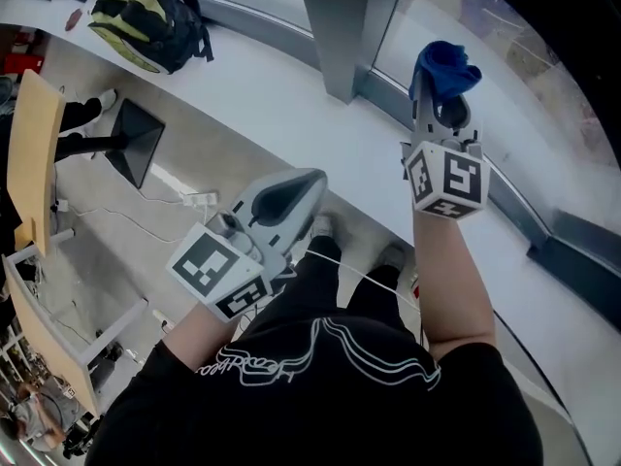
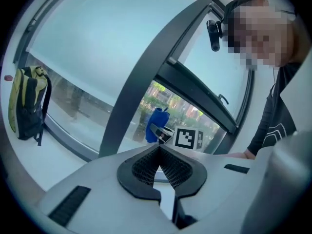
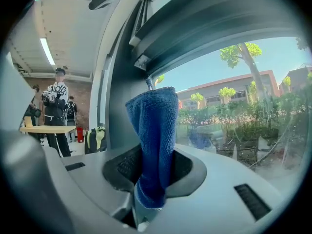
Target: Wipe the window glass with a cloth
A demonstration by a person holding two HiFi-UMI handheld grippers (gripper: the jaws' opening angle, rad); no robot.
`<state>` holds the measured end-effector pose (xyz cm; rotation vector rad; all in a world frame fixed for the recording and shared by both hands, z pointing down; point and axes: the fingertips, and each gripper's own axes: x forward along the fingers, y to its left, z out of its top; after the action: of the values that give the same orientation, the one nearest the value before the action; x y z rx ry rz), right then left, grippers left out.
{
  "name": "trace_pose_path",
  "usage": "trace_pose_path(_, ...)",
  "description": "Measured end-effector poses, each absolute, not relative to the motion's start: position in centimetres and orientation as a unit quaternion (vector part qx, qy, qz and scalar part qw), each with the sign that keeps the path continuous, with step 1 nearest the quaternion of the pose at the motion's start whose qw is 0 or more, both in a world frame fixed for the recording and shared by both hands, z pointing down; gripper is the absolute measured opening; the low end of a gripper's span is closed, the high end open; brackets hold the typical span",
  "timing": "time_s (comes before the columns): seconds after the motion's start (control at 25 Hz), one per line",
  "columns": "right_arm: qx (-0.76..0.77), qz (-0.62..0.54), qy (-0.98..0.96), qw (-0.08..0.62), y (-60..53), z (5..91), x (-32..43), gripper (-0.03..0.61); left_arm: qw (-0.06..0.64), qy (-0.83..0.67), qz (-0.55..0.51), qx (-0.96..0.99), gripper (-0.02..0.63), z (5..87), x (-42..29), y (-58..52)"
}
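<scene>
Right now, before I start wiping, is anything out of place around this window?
Nothing looks spilled or broken. One oddity: a green-and-black backpack sits on the white sill, well left of the pillar. The blue cloth is clamped in the right tongs; the left tongs are shut and empty.

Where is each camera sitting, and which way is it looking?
Head view: on the person's head, facing steeply down at the left gripper, the right gripper holding the blue cloth, and the white sill; forearms, shirt, shoes show.
Left gripper view: on the left gripper, facing along its shut jaws toward the window glass; the person's torso shows.
Right gripper view: on the right gripper, facing the window glass past the clamped cloth; no body shows.
Shared: all three show the cloth and the backpack.
</scene>
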<state>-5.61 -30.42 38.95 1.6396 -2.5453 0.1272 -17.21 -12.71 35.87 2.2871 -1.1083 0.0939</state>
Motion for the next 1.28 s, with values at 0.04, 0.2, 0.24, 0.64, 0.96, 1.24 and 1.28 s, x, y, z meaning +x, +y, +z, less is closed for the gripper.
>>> trace_pose_path(0.04, 0.540, 0.043, -0.838, 0.057, -31.1, 39.3, -6.6, 0.094, 0.297, -0.419, 0.035, 0.857, 0.005, 36.0, -18.2, -12.9)
trace_pose_path(0.2, 0.545, 0.042, -0.835, 0.060, -33.7, 40.4, -9.5, 0.093, 0.300, -0.429, 0.042, 0.851, 0.005, 36.7, -21.4, -13.3)
trace_pose_path(0.24, 0.547, 0.042, -0.834, 0.060, -34.2, 40.6, -9.9, 0.094, 0.297, -0.432, 0.046, 0.851, 0.005, 36.8, -22.0, -13.4)
trace_pose_path(0.64, 0.574, 0.051, -0.816, 0.048, -37.4, 41.0, -10.8, 0.094, 0.305, -0.432, 0.046, 0.847, 0.005, 37.8, -23.4, -14.6)
trace_pose_path(0.96, 0.581, 0.045, -0.811, 0.053, -37.3, 41.4, -8.4, 0.093, 0.305, -0.424, 0.054, 0.851, 0.005, 37.9, -21.4, -15.5)
trace_pose_path(1.24, 0.580, 0.035, -0.812, 0.056, -35.7, 41.1, -5.1, 0.094, 0.305, -0.405, 0.056, 0.860, 0.005, 38.3, -17.2, -15.2)
trace_pose_path(1.28, 0.580, 0.033, -0.812, 0.058, -35.4, 41.1, -4.4, 0.094, 0.305, -0.401, 0.057, 0.862, 0.005, 38.4, -16.4, -15.0)
